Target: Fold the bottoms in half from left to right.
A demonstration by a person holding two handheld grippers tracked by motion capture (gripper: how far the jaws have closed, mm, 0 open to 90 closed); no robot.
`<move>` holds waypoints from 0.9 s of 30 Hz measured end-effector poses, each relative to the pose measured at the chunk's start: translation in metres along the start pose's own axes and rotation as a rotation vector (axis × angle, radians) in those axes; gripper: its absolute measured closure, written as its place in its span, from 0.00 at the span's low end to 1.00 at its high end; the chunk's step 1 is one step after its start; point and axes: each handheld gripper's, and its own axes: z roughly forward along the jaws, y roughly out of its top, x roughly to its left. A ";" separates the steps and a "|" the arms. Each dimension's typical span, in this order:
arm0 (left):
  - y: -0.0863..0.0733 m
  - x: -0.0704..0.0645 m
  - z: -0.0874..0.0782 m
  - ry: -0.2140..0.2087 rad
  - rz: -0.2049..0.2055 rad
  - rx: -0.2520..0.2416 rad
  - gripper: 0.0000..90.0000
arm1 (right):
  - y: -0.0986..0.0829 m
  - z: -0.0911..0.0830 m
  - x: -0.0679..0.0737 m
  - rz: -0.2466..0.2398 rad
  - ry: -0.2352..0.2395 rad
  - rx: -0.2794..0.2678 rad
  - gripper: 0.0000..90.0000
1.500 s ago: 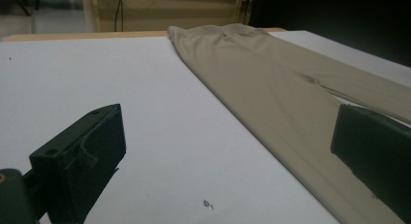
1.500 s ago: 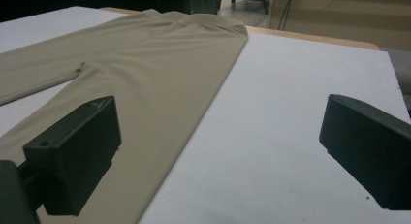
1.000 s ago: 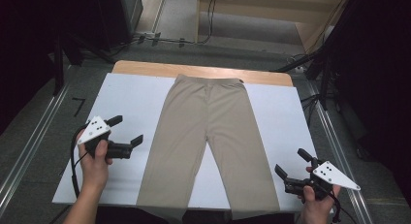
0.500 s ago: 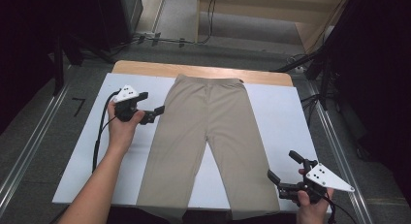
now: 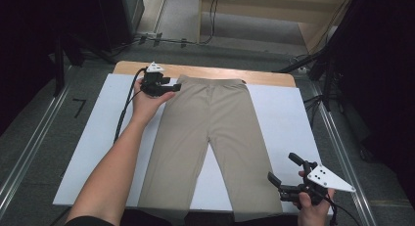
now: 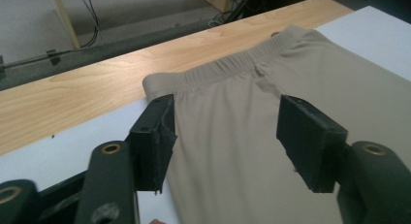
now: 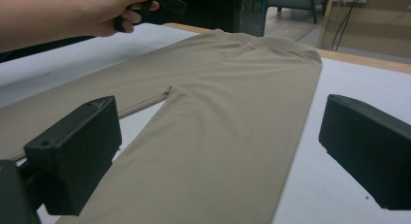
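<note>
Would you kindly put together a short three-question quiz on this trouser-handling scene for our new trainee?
1. True or false: the left gripper is shut on the waistband.
2. Multiple choice: the right gripper is nearest which part of the beige trousers? A) the waistband B) the hem of one leg C) the crotch
3. Fill in: the trousers lie flat on a ____ sheet that covers most of the wooden table.

Key
1. False: its jaws stand open, at the waistband corner, with one jaw over the cloth.
2. B: it hovers open beside the leg end at the near edge.
3. white
</note>
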 end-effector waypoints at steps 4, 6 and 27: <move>0.007 0.005 0.015 0.001 -0.020 0.025 0.48 | 0.000 0.003 0.004 -0.022 -0.002 0.018 0.00; 0.010 0.009 0.024 -0.019 -0.035 0.056 0.55 | 0.000 0.003 0.005 -0.029 -0.004 0.021 0.00; 0.023 0.032 0.084 0.104 -0.148 0.183 0.62 | -0.005 0.012 0.014 -0.021 -0.013 0.050 0.18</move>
